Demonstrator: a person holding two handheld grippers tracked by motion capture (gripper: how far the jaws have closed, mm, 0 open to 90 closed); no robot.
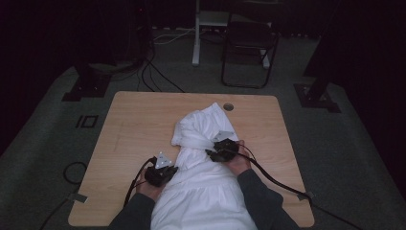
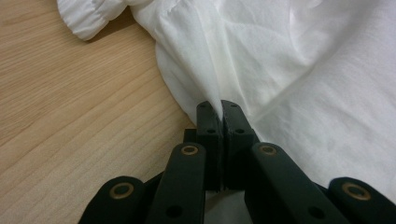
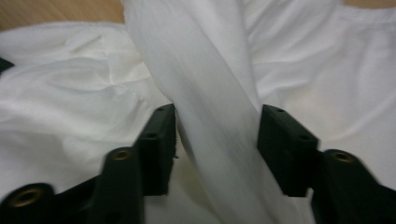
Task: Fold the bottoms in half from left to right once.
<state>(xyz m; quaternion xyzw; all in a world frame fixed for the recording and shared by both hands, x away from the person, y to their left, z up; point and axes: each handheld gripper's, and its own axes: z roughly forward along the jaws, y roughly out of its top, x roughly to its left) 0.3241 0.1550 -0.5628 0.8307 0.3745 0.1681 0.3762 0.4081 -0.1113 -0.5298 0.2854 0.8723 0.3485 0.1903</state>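
While the left gripper (image 2: 220,108) stays out of it, jaws clamped on the edge of the white garment (image 1: 203,191) lying mid-worktop (image 1: 134,124), the right gripper (image 3: 215,126) has its jaws parted around a twisted fold. That fold is best gathered fully between the pads before closing, then drawn over evenly to avoid bunching.

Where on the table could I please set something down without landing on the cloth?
The table is bare wood along its left side, from the far edge down past the left hand-held gripper. A narrower strip lies right of the right hand-held gripper, crossed by its cable. The middle is crowded by the white garment, which both grippers handle.
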